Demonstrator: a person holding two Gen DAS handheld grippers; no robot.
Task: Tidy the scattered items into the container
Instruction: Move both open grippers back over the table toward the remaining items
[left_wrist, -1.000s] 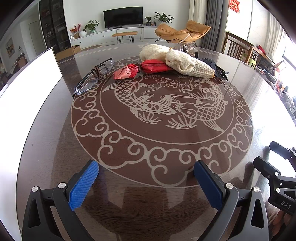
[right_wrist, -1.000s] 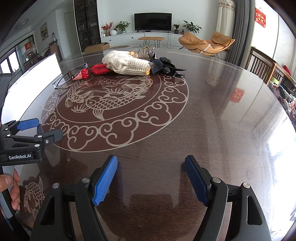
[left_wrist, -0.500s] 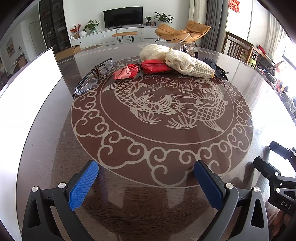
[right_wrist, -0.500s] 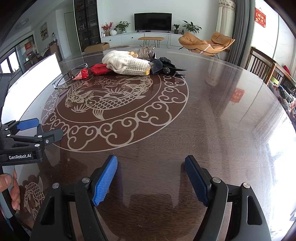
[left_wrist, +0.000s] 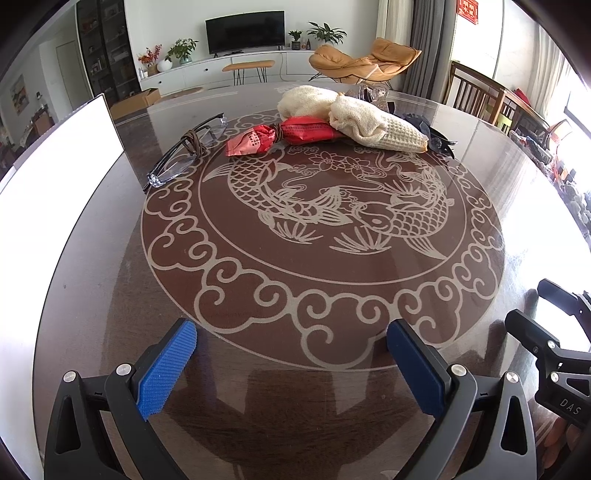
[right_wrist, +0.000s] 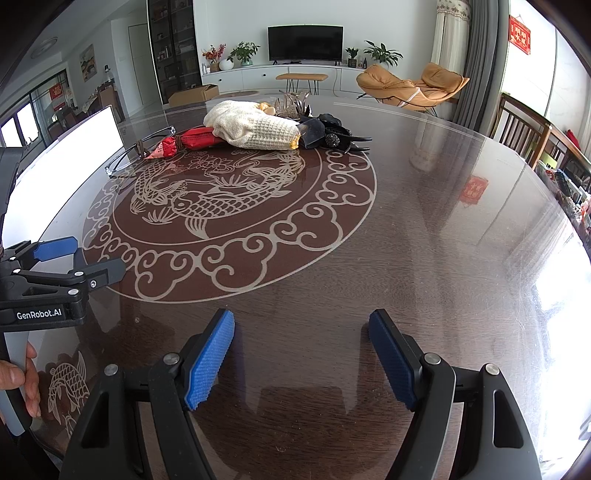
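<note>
Grippers, left (left_wrist: 291, 365) and right (right_wrist: 301, 354), gape empty; glasses (left_wrist: 186, 151) beside red packet (left_wrist: 280, 136).

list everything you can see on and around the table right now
table: 1, dark glossy wood with a pale fish medallion, fills both views
white container: 1, white, table's left edge
glasses: 1, dark frame, a brown cord looped around it, left of the pile
red packet: 1, red, twisted at the middle, partly under the cloth
cream cloth: 1 bundle, cream waffle knit, far side of the medallion
black hair clips: count unclear, black, right of the cloth
TV: 1, black, back wall
lounge chair: 1, tan, behind the table
left tool: 1, black with blue pads, open, empty
right tool: 1, same, open, empty
</note>
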